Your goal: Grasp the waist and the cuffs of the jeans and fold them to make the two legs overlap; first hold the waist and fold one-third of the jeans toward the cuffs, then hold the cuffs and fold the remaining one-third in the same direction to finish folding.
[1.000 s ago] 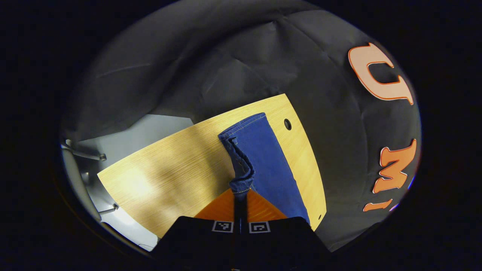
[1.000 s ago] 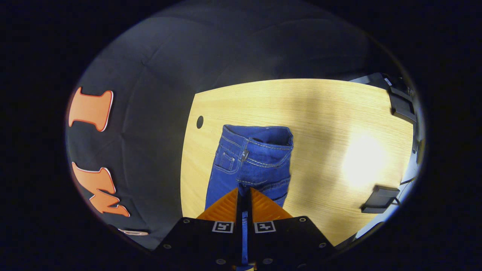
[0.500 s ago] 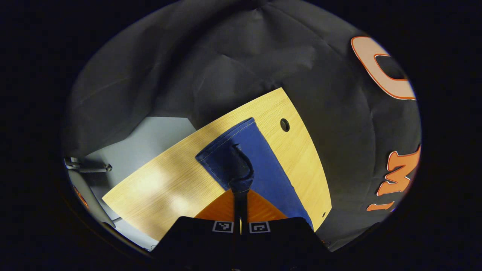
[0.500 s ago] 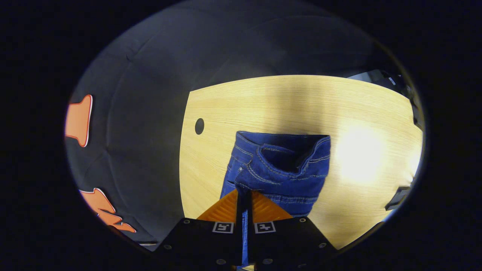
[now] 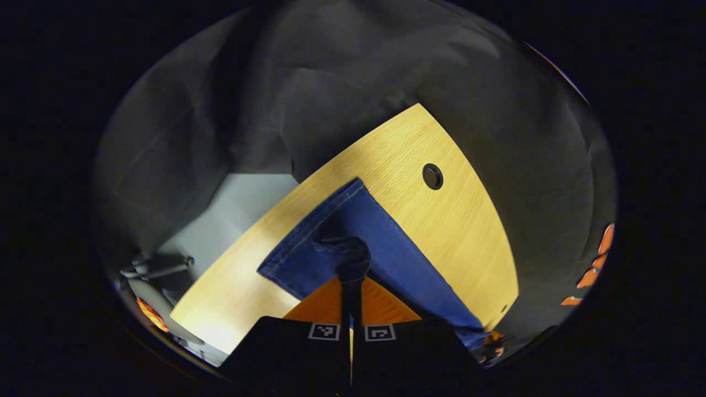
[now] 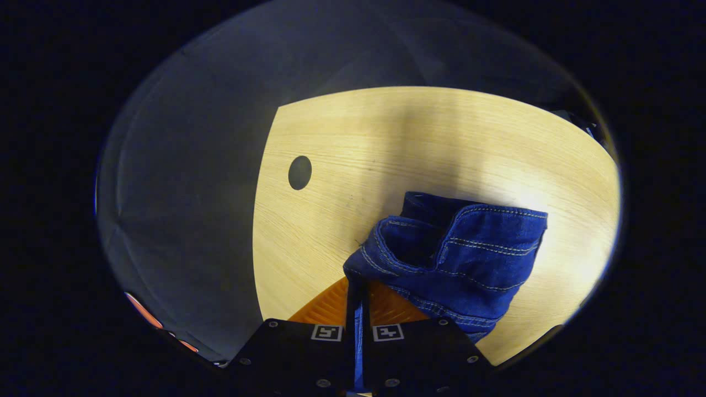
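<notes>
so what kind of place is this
Probably a recording booth, not a home: dark cloth wall behind a bare wooden table with a cable hole, and only jeans on it.

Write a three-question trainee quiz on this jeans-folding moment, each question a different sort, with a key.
1. True or false: the left hand-held gripper is open and clear of the jeans.
2. Multiple choice: the right hand-held gripper pinches A) the waist B) a sock C) a towel.
3. Fill in: the round hole is in the wooden ____.

Key: 1 false, it is shut on the cuff end; 2 A; 3 table.
</notes>
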Available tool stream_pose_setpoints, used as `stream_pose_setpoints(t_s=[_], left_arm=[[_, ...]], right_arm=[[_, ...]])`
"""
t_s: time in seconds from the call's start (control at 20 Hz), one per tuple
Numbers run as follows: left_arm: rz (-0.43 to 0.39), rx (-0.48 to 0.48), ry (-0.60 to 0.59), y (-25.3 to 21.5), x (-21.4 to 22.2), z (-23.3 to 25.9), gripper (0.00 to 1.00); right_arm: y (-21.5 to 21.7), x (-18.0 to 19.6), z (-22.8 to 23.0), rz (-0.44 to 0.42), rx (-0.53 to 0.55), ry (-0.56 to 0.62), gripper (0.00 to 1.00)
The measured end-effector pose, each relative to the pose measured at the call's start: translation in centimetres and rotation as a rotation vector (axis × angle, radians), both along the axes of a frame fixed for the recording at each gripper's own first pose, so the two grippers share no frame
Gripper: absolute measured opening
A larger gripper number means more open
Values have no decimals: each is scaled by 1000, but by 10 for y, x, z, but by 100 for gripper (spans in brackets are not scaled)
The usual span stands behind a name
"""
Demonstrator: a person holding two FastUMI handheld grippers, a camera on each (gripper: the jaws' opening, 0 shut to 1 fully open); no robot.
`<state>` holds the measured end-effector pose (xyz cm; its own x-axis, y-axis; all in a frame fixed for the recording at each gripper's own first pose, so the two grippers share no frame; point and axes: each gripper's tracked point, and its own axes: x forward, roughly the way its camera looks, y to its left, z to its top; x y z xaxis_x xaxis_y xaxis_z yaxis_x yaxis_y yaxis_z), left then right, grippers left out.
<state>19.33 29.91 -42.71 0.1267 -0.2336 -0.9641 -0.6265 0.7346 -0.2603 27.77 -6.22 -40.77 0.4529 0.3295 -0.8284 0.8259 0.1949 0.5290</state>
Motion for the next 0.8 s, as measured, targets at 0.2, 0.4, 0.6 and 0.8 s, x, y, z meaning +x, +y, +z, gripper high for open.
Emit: stream_pose_setpoints(t_s=[0.2,0.4,0.6,0.8], left_arm=[[-29,97,-125,10,36,6,21],[2,170,-208,20,48,15,53],[-55,231,-337,17,49,49,78],[-138,283,-522,-6,53,87,92]], right_arm=[[3,7,-5,-32,48,12,6],[3,10,9,-14,34,-52,6],[-6,14,42,19,-53,-183,23],[-32,-8,78,57,-197,-284,60]])
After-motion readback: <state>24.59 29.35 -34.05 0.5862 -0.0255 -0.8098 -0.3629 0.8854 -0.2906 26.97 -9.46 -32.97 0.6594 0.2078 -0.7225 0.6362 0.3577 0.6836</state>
